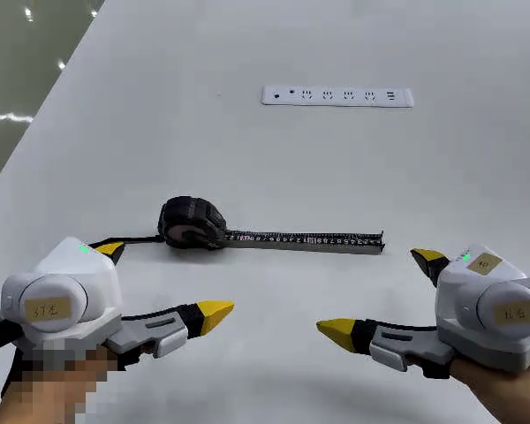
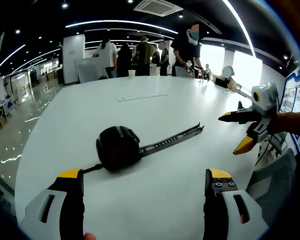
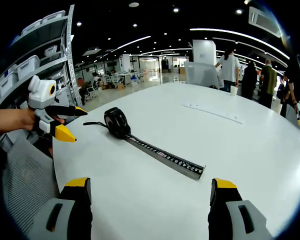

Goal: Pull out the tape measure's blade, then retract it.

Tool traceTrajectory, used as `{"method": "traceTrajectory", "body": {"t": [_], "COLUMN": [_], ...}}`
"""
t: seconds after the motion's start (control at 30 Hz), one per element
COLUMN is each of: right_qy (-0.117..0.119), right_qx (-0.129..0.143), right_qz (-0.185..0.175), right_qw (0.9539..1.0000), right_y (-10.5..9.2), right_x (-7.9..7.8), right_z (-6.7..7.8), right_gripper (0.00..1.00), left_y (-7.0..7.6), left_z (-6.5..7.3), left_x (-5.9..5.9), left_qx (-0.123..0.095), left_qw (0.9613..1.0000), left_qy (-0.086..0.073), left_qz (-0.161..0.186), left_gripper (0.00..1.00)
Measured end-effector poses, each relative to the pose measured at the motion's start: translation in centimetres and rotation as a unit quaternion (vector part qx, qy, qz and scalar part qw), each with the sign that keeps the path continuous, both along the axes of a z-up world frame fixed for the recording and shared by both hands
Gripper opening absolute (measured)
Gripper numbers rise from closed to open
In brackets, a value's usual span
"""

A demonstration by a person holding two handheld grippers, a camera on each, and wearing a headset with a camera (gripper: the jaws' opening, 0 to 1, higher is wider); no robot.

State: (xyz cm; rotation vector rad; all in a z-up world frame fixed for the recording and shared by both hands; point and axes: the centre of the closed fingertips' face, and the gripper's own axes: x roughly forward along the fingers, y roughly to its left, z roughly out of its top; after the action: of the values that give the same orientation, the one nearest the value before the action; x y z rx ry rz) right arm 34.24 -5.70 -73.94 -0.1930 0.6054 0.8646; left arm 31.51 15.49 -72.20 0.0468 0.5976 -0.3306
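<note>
A: Claw state?
B: Left claw [image 1: 163, 281] is wide open and empty, over the near-left of the table [image 1: 247, 150]. Right claw [image 1: 382, 293] is the same at near-right: jaws spread, nothing held. The near tips point at each other, well apart.
A: Tape?
B: Case [image 1: 191, 223] sits on the table just beyond the left claw, untouched. Blade [image 1: 305, 239] is out and lies flat, running right from the case. Hook [image 1: 381, 238] is at its right end, near the right claw's far tip but clear of it.
A: Anything else?
B: Strap [image 1: 128, 239] trails left from the case, right by the left claw's far tip. Can't tell if they touch. Power strip [image 1: 337, 95] is on the far side, well apart. People [image 2: 140, 55] at the far end, not in play.
A: Which step?
B: My read: pull-out done, retract pending. The blade lies extended with nothing holding it, so I'd guess the lock is set. Can't make out the lock itself.
A: Next move?
B: Left claw closes on the case to pin it. Right claw takes the blade near the hook. The blade is thin and flat on the table, so lift the end or pinch the edges. Then free the lock and feed the blade in slowly, no snap-back.
</note>
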Motion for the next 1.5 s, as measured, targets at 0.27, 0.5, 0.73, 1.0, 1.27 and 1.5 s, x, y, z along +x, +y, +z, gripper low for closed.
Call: {"method": "traceTrajectory", "body": {"t": [0.27, 0.5, 0.73, 1.0, 1.27, 1.5], "right_qy": [-0.002, 0.000, 0.001, -0.002, -0.004, -0.004], "right_qx": [0.003, 0.004, 0.001, 0.002, 0.001, -0.005], "right_qz": [0.004, 0.013, 0.023, 0.034, 0.055, 0.075], "right_qw": [1.0000, 0.9999, 0.9997, 0.9994, 0.9985, 0.9972], "right_y": [0.1, 0.2, 0.2, 0.0, -0.3, -0.5], "right_x": [-0.1, -0.1, -0.1, 0.3, 0.8, 1.2], "right_z": [0.1, 0.0, -0.1, -0.2, -0.3, -0.8], "right_gripper": [0.99, 0.99, 0.99, 0.95, 0.86, 0.78], "left_y": [-0.2, -0.4, -0.4, -0.5, -0.1, -0.2], "left_z": [0.1, 0.1, -0.2, -0.4, -0.6, -0.5], "left_x": [0.2, 0.5, 0.8, 1.2, 2.1, 2.9], "left_qx": [0.001, 0.000, -0.002, -0.009, -0.007, -0.006], "left_qw": [1.0000, 0.9999, 0.9995, 0.9986, 0.9974, 0.9970], "left_qy": [-0.004, -0.004, 0.001, 0.004, 0.005, 0.002], "left_qz": [0.005, 0.014, 0.030, 0.053, 0.072, 0.077], "left_gripper": [0.99, 0.99, 0.97, 0.96, 0.92, 0.89]}}
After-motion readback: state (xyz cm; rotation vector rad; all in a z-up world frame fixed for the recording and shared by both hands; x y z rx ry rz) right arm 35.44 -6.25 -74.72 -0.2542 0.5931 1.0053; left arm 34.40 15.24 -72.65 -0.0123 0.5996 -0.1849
